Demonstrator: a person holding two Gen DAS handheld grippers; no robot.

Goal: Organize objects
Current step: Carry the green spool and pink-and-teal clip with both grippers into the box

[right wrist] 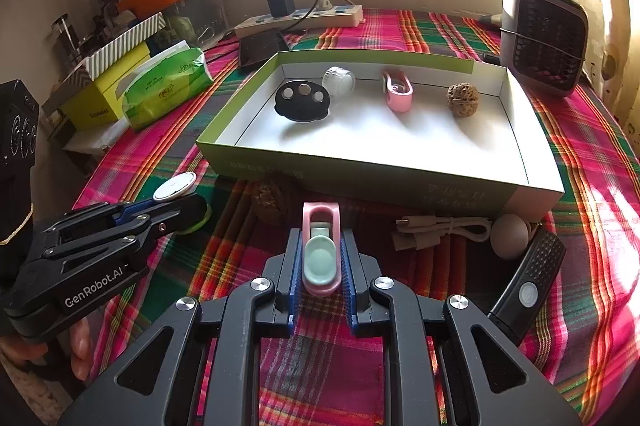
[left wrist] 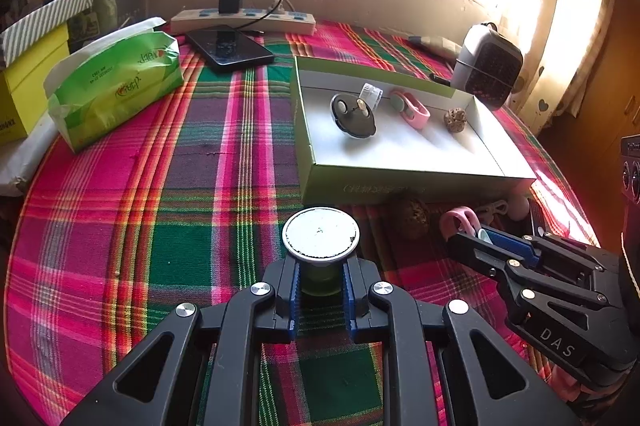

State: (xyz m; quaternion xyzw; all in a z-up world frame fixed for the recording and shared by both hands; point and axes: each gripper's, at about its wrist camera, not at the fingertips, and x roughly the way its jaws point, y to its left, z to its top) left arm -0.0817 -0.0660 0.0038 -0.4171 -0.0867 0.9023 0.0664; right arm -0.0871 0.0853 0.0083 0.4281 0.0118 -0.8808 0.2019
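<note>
Left gripper [left wrist: 320, 290] squeezing a green jar [left wrist: 320, 276], right gripper [right wrist: 322, 282] squeezing a pink clip [right wrist: 321, 254], box [right wrist: 384, 178] just behind both

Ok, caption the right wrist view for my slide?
Right gripper clamps a pink clip short of the open box; left gripper holds a round tin.

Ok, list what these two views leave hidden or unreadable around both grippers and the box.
- Left wrist view: the round white-capped green bottle is gripped by the left gripper; its lower body is hidden by the fingers.
- Left wrist view: the brown wrinkled walnut on the cloth sits in the shadow of the shallow white cardboard box, blurred.
- Right wrist view: the pink clip with mint pad in the right gripper; underside hidden.
- Box front lettering: too faint.
</note>
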